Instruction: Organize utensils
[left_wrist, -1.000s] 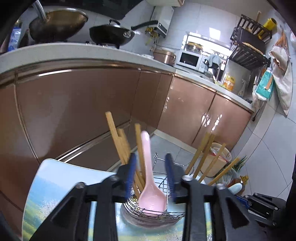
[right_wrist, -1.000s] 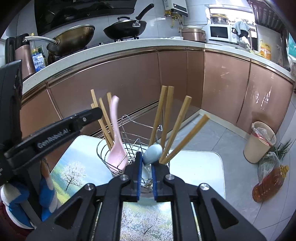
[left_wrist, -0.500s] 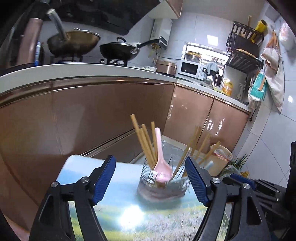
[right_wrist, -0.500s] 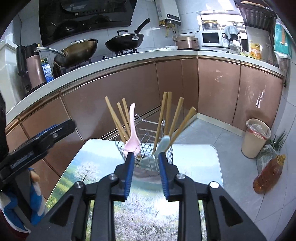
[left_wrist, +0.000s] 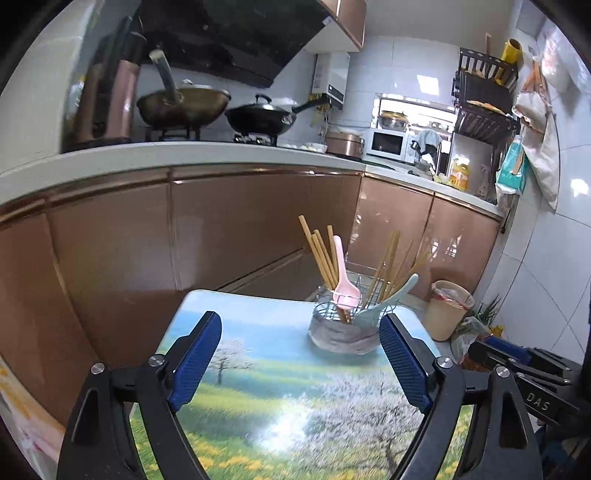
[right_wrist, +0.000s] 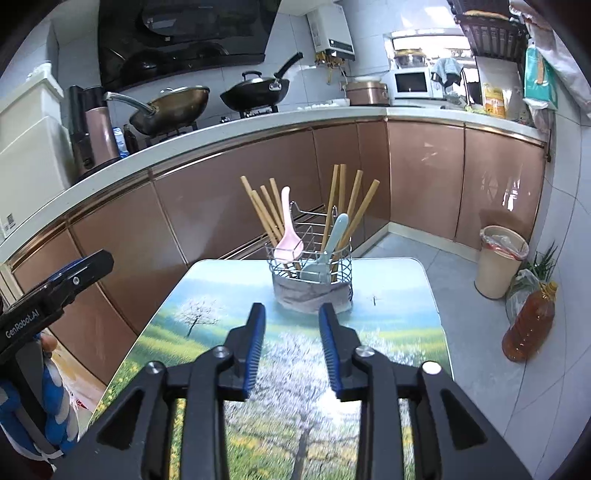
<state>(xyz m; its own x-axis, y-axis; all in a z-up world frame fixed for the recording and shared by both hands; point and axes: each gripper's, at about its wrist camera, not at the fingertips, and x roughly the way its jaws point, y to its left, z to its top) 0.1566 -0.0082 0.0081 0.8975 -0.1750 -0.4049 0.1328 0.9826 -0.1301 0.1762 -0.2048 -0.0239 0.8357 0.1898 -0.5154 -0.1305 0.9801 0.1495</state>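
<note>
Chopsticks and spoons are all standing in the wire caddy, which sits near the far edge of the landscape-printed table, centre of the right wrist frame and right of centre in the left wrist frame. Your left gripper has its jaws spreading wide with only tabletop showing between the blue pads; your right gripper is opening too, narrower, and it grasps nothing either. Both sit well short of the caddy. The pink spoon leans in the left compartment among one bundle of chopsticks, the pale blue spoon leans in the right one with the second bundle. From how it lies, the sorting looks about done. If you go back in, judge these as light things: the chopsticks look like stiff wood, thin enough to roll or twist between flat pads, so pinch them mid-shaft and square on. The spoons look like smooth plastic or ceramic, likely slippery, so take the handle just above the bowl rather than the rounded tip. The caddy itself seems light and top-heavy with everything leaning outward; a sideways knock on those tall sticks could tip it, so come at it from above.
</note>
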